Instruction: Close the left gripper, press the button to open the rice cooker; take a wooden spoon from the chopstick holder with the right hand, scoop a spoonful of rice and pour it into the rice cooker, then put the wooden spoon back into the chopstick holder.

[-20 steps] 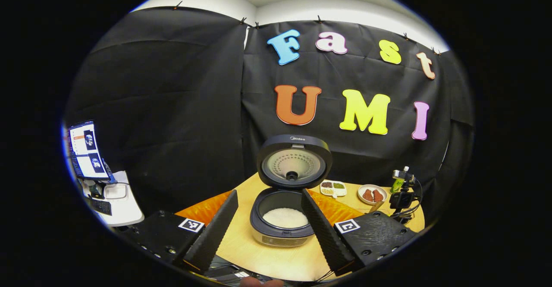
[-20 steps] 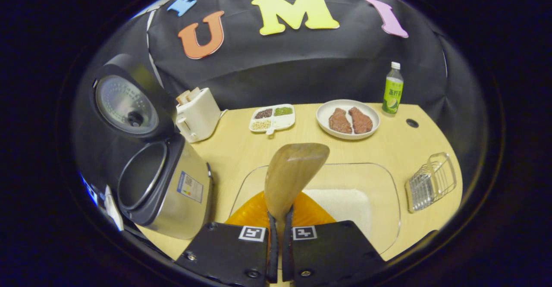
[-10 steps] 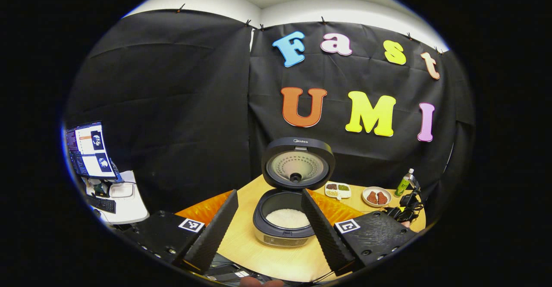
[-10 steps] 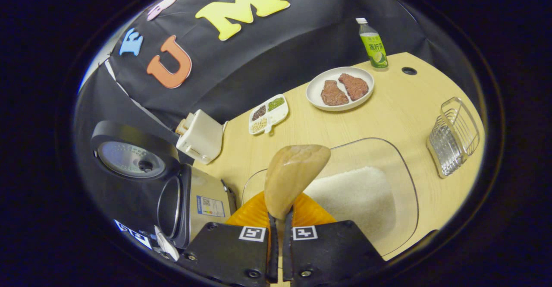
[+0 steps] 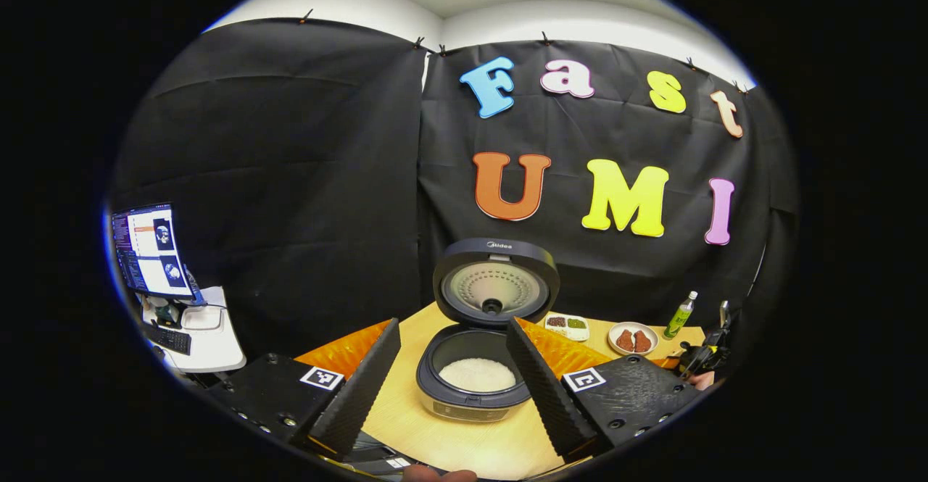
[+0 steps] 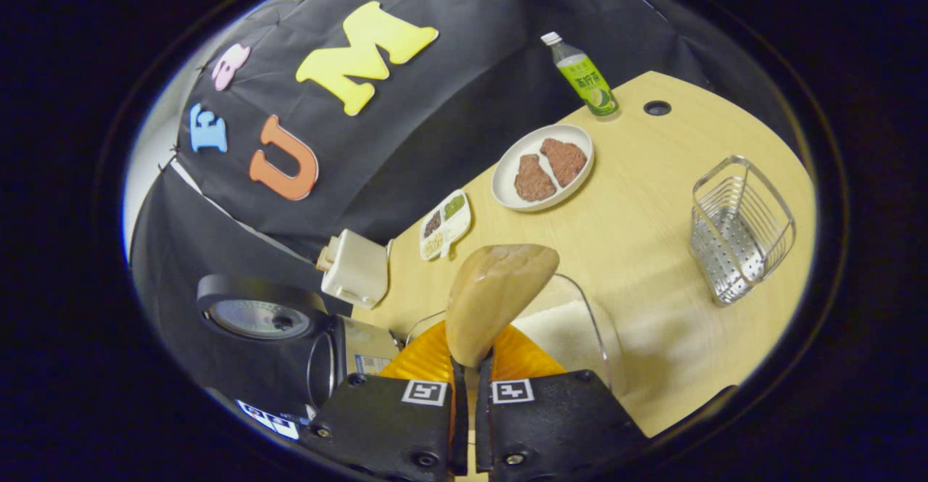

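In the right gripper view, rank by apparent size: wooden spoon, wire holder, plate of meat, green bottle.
Largest to smallest:
1. Wooden spoon, though nearness to the camera inflates it.
2. Wire holder and plate of meat look alike; unranked.
3. Green bottle.

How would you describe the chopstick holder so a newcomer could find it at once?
Start at the light wooden table; near its right edge stands the silver wire chopstick holder. It is the one see-through metal basket there, set apart from the white plate of brown meat and green bottle.
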`<action>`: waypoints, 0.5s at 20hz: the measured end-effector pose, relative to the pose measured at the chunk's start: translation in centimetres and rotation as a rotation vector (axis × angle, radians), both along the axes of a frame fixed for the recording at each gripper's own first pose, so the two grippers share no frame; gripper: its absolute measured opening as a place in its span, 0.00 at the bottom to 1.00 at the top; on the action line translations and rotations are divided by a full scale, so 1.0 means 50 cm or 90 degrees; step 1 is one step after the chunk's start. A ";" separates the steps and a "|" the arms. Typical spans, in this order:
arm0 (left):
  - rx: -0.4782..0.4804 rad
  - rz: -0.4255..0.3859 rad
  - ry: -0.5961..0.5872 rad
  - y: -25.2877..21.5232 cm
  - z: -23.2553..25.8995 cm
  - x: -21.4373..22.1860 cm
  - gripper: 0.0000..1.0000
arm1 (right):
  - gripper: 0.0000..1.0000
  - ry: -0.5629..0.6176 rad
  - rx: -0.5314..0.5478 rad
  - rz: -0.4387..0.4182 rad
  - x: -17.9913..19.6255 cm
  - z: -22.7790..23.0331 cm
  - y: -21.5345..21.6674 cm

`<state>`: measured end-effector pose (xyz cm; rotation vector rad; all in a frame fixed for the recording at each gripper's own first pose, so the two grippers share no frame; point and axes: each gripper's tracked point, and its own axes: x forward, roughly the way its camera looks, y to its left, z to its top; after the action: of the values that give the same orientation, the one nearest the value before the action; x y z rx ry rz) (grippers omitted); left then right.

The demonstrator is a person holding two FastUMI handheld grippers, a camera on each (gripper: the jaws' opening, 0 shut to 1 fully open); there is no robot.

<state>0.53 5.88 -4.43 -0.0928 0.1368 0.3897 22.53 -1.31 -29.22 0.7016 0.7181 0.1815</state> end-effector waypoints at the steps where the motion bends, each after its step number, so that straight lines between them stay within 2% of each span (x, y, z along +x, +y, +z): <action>1: 0.001 -0.002 -0.002 -0.002 0.001 0.004 0.95 | 0.09 -0.005 0.012 -0.008 0.001 0.014 -0.013; 6: 0.004 -0.020 -0.013 -0.014 0.011 0.016 0.95 | 0.09 -0.018 0.055 -0.035 -0.001 0.072 -0.046; 10: 0.010 -0.022 -0.018 -0.003 0.011 0.010 0.95 | 0.09 -0.037 0.077 -0.035 -0.005 0.136 -0.031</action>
<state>1.04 5.73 -3.89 -0.0800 0.1065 0.3553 22.30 -2.83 -22.44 0.8267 0.6354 0.1961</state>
